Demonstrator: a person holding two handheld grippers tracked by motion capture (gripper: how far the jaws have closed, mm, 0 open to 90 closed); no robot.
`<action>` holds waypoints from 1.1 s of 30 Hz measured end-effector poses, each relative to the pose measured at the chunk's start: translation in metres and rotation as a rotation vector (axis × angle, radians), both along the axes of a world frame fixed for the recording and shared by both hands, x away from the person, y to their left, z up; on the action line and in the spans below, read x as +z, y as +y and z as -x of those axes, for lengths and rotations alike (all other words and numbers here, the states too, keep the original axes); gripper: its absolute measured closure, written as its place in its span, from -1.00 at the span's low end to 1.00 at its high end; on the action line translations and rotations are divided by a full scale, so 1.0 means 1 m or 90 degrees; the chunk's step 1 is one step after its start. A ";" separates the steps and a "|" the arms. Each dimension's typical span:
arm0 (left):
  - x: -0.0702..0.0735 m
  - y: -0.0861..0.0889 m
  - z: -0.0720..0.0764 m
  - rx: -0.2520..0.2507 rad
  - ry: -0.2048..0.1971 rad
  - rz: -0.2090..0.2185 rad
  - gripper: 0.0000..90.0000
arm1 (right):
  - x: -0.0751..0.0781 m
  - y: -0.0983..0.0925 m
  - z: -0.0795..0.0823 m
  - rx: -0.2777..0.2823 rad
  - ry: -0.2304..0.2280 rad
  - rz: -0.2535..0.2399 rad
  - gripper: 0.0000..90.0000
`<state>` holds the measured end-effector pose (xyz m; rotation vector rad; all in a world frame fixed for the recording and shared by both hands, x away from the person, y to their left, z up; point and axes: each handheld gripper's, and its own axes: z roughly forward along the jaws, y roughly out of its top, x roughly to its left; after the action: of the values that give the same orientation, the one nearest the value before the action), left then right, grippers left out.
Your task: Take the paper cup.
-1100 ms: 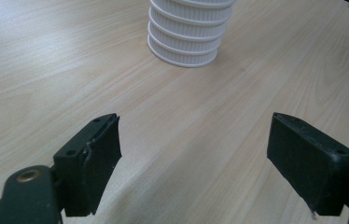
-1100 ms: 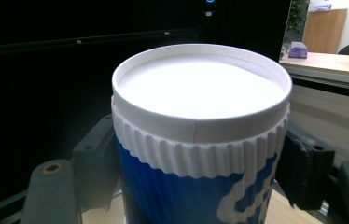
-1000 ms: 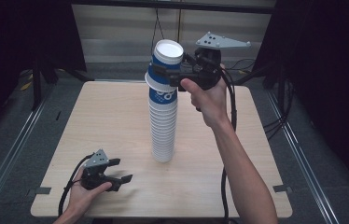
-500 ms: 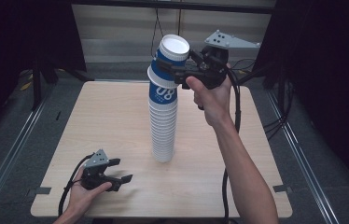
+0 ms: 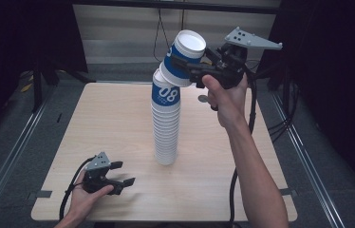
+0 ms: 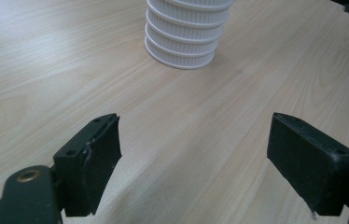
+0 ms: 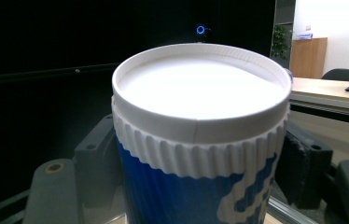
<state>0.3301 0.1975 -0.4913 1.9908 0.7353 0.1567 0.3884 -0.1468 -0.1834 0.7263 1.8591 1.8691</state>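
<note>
A tall stack of upturned white ribbed paper cups (image 5: pixel 165 128) stands mid-table, and its topmost cup is blue and marked 08. My right gripper (image 5: pixel 187 70) is shut on another blue-and-white cup (image 5: pixel 179 51), held tilted to the right just above the stack. Its jaws have just been closing on that cup. In the right gripper view the cup (image 7: pixel 200 140) sits base-up between the two pads (image 7: pixel 93 163). My left gripper (image 5: pixel 118 178) rests open on the table at the front left. Its view looks past wide-apart jaws, with the left gripper (image 6: pixel 193 158) facing the stack's foot (image 6: pixel 184 37).
The light wooden table (image 5: pixel 109 118) has bare surface all around the stack. Cables trail from both grippers. Metal rails run along the floor on both sides, and the surroundings are dark.
The right gripper has lifted the top cup up and to the right, tipping it off the stack. The left gripper has stayed where it was.
</note>
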 end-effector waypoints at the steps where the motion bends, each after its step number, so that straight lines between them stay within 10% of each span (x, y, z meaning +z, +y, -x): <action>1: 0.000 0.000 0.000 -0.001 0.001 0.000 -0.62 | 0.000 -0.003 0.001 -0.002 -0.001 0.003 -0.40; 20: 0.000 0.002 -0.002 0.005 -0.002 0.011 -0.65 | -0.006 -0.037 0.018 -0.034 0.000 0.022 -0.39; 33: 0.003 -0.001 0.001 -0.010 0.001 0.022 -0.63 | -0.049 -0.054 0.036 -0.019 0.030 0.034 -0.39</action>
<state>0.3294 0.1968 -0.4885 1.9640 0.7192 0.1334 0.3520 -0.2003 -0.2321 0.7825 1.9084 1.7916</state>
